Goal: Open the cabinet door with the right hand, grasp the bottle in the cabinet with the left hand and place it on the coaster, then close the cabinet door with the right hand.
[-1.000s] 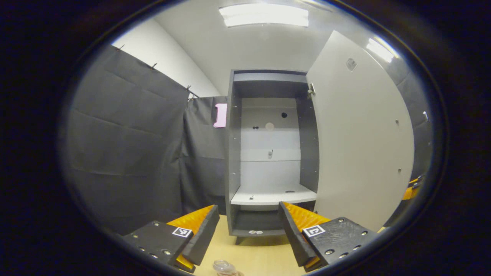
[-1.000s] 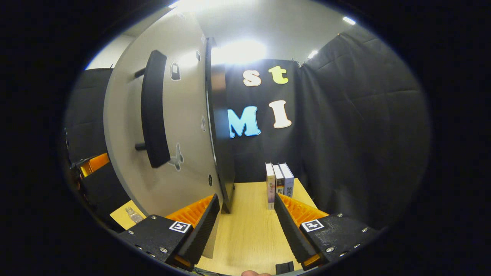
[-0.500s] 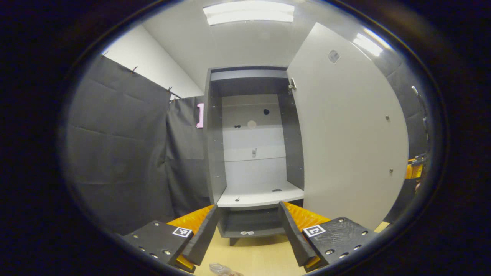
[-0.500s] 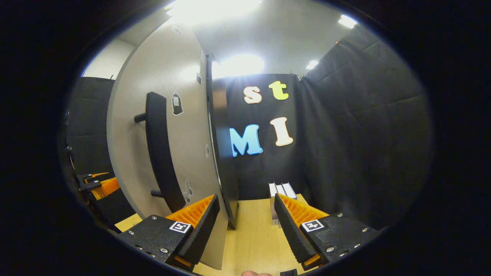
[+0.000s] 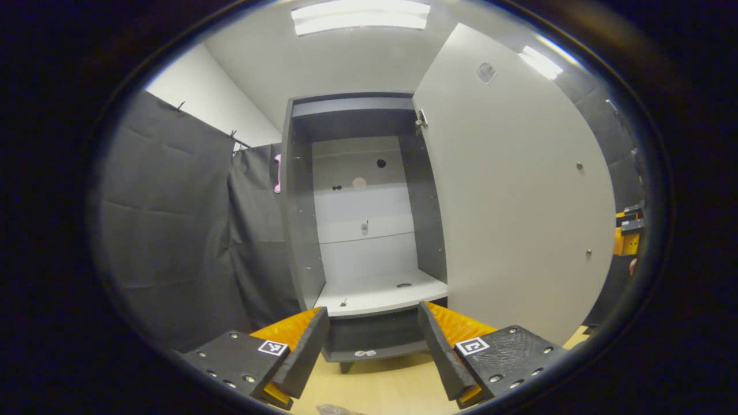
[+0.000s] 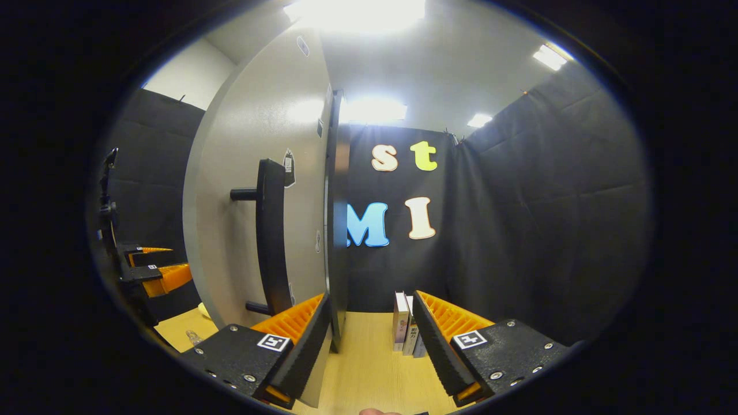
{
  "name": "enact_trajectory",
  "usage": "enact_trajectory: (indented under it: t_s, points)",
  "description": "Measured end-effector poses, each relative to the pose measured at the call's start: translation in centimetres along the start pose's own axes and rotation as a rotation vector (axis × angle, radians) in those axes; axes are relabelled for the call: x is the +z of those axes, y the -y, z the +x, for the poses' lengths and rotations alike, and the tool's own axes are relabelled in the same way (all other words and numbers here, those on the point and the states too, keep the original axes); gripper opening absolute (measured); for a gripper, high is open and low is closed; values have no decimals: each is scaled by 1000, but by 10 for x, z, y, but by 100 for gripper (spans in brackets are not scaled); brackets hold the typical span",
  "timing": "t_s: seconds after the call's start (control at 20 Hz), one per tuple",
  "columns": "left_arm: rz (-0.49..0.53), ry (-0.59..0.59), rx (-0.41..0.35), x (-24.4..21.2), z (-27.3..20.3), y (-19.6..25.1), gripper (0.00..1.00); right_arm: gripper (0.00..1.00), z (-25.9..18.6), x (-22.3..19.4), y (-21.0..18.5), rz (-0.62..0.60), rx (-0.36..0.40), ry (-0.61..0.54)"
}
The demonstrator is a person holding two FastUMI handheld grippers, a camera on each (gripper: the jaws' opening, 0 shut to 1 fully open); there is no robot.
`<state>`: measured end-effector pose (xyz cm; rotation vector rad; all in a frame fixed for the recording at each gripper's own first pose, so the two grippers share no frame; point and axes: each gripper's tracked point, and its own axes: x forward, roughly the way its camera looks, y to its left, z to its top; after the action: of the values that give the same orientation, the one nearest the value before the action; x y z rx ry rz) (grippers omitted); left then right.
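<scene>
A: How do the tongs stand?

B: The left gripper [image 5: 373, 346] is spread wide with nothing between its fingers, facing the open dark grey cabinet [image 5: 300, 230]. The right gripper [image 6: 369, 346] is just as wide, also empty, straddling the free edge of the pale grey cabinet door [image 6: 253, 173], near its curved black bar handle [image 6: 272, 236].

A: And the bottle?

B: The clear plastic bottle [image 5: 337, 410] lies on the light wooden tabletop [image 5: 380, 386], at the bottom edge of the left gripper view. I cannot make out the coaster.

A: Changed since a second ago?

B: The cabinet looms closer to the left gripper, and the handle sits nearer the right gripper's centre.
</scene>
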<state>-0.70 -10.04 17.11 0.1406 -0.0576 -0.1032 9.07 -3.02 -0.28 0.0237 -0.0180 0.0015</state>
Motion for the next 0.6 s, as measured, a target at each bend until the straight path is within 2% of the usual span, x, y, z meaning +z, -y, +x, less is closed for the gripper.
enact_trajectory:
  t_s: [0.05, 0.25, 0.3, 0.35, 0.4, 0.45, 0.5, 0.55, 0.6]
  points:
    - [5, 3, 0, -1, 2, -5, 89, 87, 1, -1, -6, 7, 6, -4]
    - [-9, -11, -6, -10, 5, -28, 89, 86, 1, 1, -40, -6, 60, -11]
    - [-17, -17, -9, -13, 5, -32, 94, 86, 3, 2, -48, -7, 64, -9]
    - [-23, -24, -7, -16, 6, -39, 89, 86, 4, 2, -57, 0, 68, -10]
    - [-27, -33, 0, -20, 7, -47, 89, 87, 6, 4, -68, 12, 76, -9]
    - [-30, -40, 6, -23, 5, -55, 94, 86, 8, 5, -77, 21, 82, -7]
    - [-31, -42, 9, -25, 5, -63, 94, 86, 10, 7, -85, 28, 85, -2]
    - [-27, -40, 13, -27, 5, -72, 89, 86, 12, 7, -93, 33, 87, 2]
    - [-20, -36, 16, -26, 5, -81, 90, 86, 14, 7, -101, 39, 91, 5]
